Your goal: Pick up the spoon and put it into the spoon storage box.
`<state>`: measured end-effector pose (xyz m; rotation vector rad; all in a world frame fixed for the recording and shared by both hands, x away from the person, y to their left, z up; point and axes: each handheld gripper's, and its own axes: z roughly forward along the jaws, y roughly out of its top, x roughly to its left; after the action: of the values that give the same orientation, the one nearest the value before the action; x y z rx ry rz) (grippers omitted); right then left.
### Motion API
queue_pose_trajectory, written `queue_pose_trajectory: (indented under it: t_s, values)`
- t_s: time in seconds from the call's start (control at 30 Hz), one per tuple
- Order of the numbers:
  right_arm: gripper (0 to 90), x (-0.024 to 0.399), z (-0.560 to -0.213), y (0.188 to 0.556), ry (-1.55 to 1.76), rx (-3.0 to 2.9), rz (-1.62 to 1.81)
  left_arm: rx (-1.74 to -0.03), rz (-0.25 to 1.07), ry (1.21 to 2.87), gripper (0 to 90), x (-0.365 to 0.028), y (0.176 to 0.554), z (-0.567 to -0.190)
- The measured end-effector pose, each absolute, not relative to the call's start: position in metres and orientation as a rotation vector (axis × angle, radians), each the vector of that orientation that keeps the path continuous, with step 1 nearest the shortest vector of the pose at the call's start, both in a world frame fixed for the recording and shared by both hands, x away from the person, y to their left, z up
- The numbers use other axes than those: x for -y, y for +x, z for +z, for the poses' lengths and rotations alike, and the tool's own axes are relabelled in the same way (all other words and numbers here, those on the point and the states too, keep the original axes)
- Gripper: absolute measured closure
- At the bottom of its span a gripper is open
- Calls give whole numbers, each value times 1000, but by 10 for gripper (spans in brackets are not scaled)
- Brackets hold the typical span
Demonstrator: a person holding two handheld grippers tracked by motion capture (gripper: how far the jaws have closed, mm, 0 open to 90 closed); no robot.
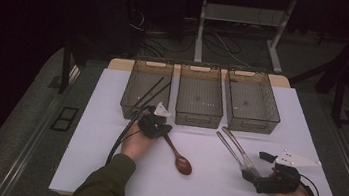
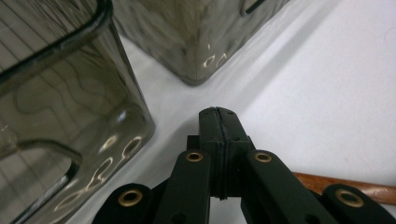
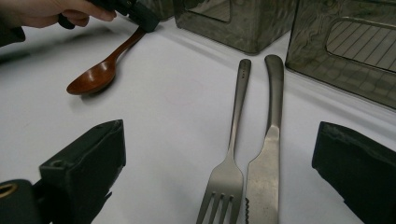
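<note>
Wooden spoon (image 1: 178,155) lay on bare white table (image 1: 104,165), handle end under left gripper (image 1: 155,125), jaws pressed together, empty, beside left bin (image 1: 146,90). Right gripper (image 1: 249,173) spread wide around fork (image 3: 230,154) and knife (image 3: 268,149), touching neither.

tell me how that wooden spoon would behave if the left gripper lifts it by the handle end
The wooden spoon looks rigid, so it probably won't flex. Wood suggests it is light for its size. The left gripper sits at the thin handle tip, far from the bowl, so the bowl end would likely droop or swivel in a loose grip. Its glossy finish, seen in the right gripper view, may make it slightly slippery.
</note>
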<state>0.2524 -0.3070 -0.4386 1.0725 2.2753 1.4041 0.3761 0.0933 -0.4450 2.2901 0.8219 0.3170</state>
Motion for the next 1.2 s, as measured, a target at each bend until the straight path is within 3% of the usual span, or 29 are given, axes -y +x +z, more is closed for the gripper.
queue_pose_trajectory:
  t_s: [1.2]
  values:
    - [21, 308, -437, 252, 1078, -2263, 1416, -850, 253, 2318, 892, -152, 329, -437]
